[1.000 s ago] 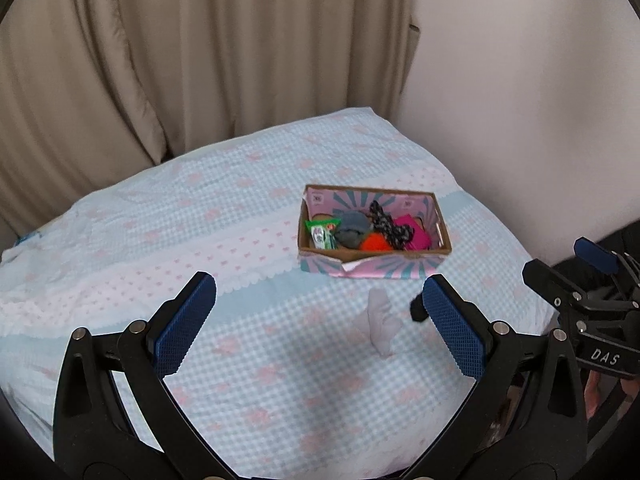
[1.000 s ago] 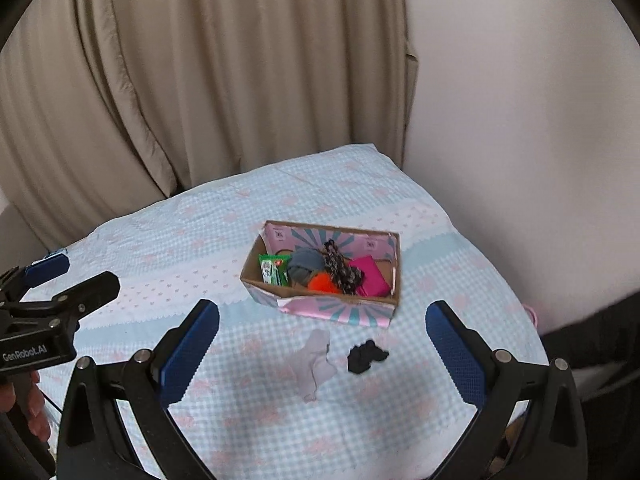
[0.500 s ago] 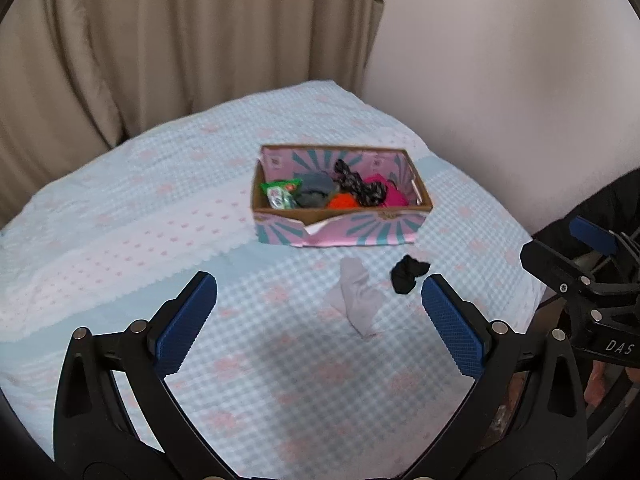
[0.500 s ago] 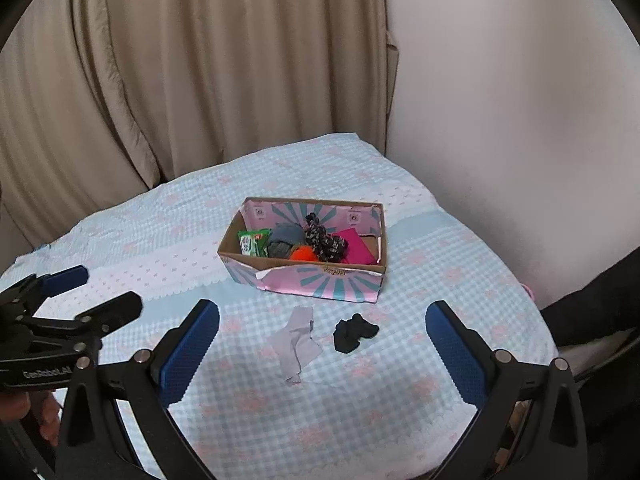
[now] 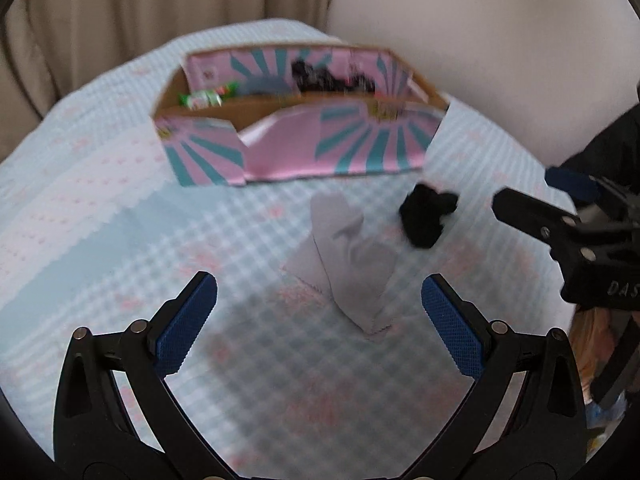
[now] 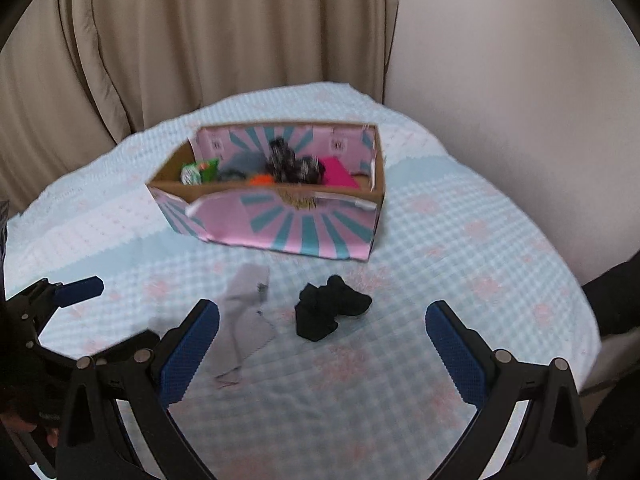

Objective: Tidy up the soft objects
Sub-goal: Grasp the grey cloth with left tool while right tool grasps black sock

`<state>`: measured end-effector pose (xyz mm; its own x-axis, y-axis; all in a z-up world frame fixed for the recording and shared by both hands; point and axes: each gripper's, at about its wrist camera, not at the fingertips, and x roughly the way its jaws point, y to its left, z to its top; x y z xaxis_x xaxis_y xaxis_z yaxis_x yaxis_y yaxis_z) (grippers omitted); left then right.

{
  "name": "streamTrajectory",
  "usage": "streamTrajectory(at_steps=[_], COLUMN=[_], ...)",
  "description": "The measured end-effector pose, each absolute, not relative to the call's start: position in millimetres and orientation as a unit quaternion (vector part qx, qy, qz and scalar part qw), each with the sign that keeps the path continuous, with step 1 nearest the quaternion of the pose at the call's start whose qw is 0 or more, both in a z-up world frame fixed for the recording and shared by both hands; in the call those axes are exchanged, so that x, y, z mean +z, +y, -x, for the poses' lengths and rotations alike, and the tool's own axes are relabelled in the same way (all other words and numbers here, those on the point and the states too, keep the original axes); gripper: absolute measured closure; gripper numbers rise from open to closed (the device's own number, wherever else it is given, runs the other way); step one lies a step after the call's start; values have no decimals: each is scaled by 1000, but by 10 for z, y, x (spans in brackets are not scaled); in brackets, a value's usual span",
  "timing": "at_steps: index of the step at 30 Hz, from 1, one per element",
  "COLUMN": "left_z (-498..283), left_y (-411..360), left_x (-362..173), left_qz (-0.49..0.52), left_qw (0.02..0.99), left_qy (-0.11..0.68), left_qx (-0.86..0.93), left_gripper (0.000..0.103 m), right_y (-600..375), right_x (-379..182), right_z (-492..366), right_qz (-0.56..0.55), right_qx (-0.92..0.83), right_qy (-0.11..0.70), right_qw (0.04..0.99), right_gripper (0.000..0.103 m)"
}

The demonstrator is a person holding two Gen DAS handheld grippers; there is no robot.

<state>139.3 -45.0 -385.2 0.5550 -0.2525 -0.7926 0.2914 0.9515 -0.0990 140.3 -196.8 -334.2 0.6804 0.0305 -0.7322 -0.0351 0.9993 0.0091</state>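
A pale grey cloth (image 5: 352,264) (image 6: 244,320) and a crumpled black cloth (image 5: 426,216) (image 6: 328,312) lie on the checked bedspread in front of a pink and teal cardboard box (image 5: 304,148) (image 6: 280,220). The box holds several soft items and a green packet (image 6: 198,170). My left gripper (image 5: 318,316) is open and empty, just short of the grey cloth. My right gripper (image 6: 322,340) is open and empty, just short of the black cloth. Each gripper shows at the edge of the other's view.
The pale blue bedspread (image 6: 460,248) with pink spots covers a rounded surface that drops off at the right and front. Beige curtains (image 6: 200,40) hang behind, and a white wall (image 6: 520,80) stands at the right.
Both grippers have moved forward and down towards the two cloths and the box, which now look larger. Both stay open.
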Motion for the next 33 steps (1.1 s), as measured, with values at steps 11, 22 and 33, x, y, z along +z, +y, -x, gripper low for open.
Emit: streamTrajectory(at_steps=[11, 22, 33], left_z=[-1702, -1911, -1968], left_y=[-829, -992, -1013], left_x=[-4603, -4719, -4642], left_qz=[-60, -43, -14], left_qw=[869, 868, 865], left_qy=[461, 460, 465], left_qx=[-169, -183, -188], left_gripper=[11, 45, 88], right_y=[-2013, -2022, -1957], right_x=[-4217, -4461, -4492], right_z=[-1878, -2101, -2039], right_qz=[21, 16, 13], right_qx=[40, 47, 52], right_qy=[413, 431, 436], right_qw=[909, 901, 898], right_gripper=[10, 41, 76])
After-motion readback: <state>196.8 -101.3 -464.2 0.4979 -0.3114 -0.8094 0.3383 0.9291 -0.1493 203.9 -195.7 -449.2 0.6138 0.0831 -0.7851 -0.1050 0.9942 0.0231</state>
